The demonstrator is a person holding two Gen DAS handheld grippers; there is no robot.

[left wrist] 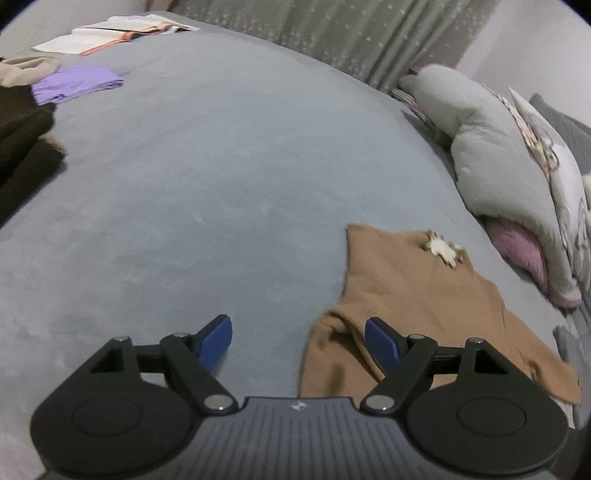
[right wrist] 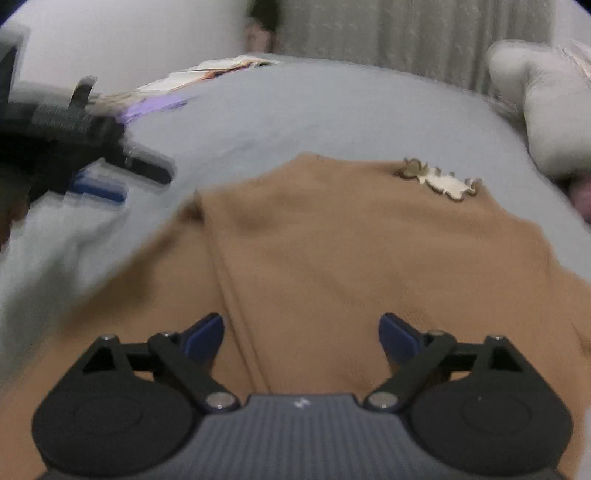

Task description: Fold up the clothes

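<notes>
Left wrist view, left to right.
- Dark brown garment (left wrist: 22, 147): left edge of the frame, cut off by the border; its shape cannot be made out.
- Beige cloth (left wrist: 26, 70): upper left, only partly in frame.
- Purple folded cloth (left wrist: 77, 83): upper left, lying flat on the grey bed cover (left wrist: 207, 177).
- Open book or papers (left wrist: 110, 33): top left, at the far edge of the bed; the print is too small to read.
- Left gripper (left wrist: 298, 343): bottom centre, jaws spread wide, nothing between the blue pads (left wrist: 218, 339). One pad is over bare cover, the other over the garment's near edge; contact cannot be told.
- Tan sweater (left wrist: 406, 295): lower right, spread on the cover, a cream appliqué (left wrist: 445, 249) near its far end; its lower right part is hidden behind the gripper body.
- Grey plush pillow (left wrist: 498, 162): right, partly cut off by the frame.

Right wrist view, left to right; the whole picture is motion-blurred.
- Left gripper (right wrist: 107, 181): centre left, smeared and partly cut off.
- Right gripper (right wrist: 301, 336): bottom centre, jaws released and standing wide apart, holding nothing. It is poised over the tan sweater (right wrist: 332, 251), which fills the middle and lower frame; whether the pads touch the fabric cannot be told.
- Appliqué (right wrist: 443, 181): upper right of centre.
</notes>
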